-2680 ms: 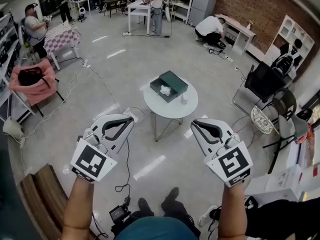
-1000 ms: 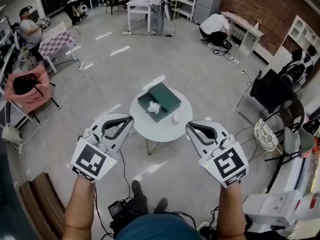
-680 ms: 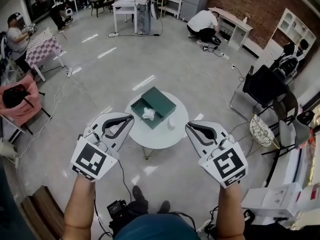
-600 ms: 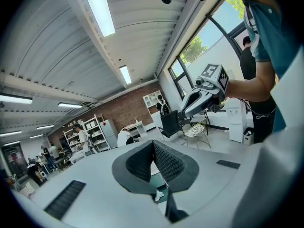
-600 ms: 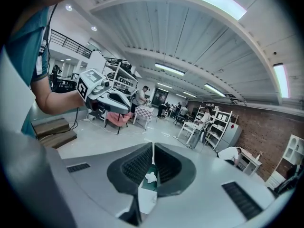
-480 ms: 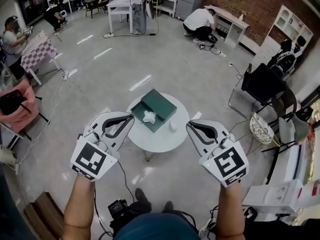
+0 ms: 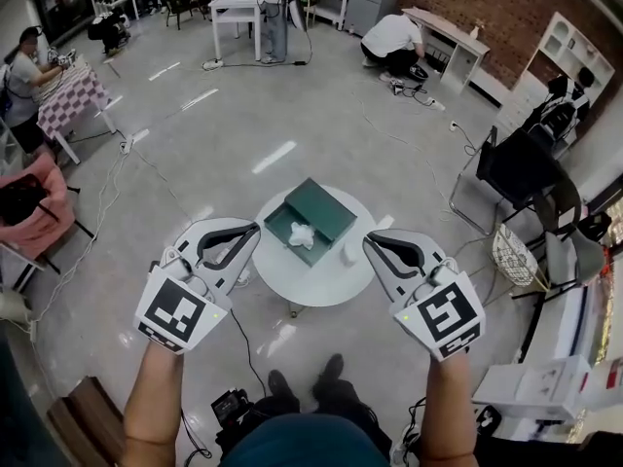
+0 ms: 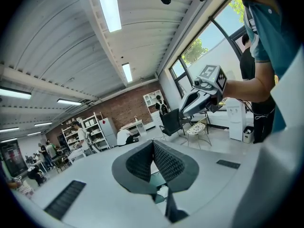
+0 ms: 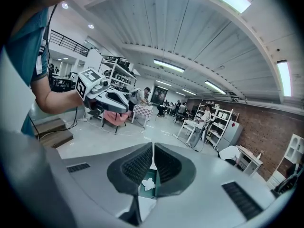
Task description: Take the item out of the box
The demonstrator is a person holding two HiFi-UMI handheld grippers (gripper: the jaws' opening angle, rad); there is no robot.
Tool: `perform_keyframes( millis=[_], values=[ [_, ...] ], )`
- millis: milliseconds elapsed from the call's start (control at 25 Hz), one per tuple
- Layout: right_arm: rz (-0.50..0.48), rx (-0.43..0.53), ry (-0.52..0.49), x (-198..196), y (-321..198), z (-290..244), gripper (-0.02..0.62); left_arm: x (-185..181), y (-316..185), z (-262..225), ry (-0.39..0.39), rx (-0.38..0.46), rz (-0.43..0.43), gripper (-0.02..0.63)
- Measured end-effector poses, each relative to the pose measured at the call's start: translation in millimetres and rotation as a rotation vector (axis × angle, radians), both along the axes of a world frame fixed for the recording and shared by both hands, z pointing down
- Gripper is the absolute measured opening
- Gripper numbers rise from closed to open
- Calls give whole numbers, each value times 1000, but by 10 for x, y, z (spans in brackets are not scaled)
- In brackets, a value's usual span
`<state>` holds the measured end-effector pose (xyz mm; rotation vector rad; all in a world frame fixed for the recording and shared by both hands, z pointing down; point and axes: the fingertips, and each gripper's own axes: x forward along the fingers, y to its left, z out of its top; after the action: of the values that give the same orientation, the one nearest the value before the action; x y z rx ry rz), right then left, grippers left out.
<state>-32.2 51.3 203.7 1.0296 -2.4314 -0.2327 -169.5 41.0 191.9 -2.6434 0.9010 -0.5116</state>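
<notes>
I judge this to be the approach. My left gripper (image 7: 251, 231) and right gripper (image 7: 372, 241) hang at lower centre, short of the round table (image 7: 310, 282), each with its jaws pressed together and empty. The white crumpled item (image 7: 302, 233) lies inside the open green box (image 7: 329, 205) at frame centre. Next I must close in, part one pair of jaws and reach into the box.

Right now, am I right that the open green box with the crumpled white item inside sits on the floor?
Not quite: the open green box, crumpled white item inside, sits on the round white table, not the floor, as the head view shows.
</notes>
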Motion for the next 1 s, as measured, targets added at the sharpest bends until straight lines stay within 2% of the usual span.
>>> perform_keyframes(
  millis=[320, 600, 1000],
  values=[
    [-83, -26, -22, -50, -621, 129, 40, -109, -454, 203, -29, -37, -109, 20],
    [-181, -36, -36, 40, -1213, 189, 40, 41, -913, 217, -40, -44, -194, 20],
    [-264, -40, -47, 416, -1817, 330, 40, 464, -1401, 403, -58, -76, -269, 20]
  ],
)
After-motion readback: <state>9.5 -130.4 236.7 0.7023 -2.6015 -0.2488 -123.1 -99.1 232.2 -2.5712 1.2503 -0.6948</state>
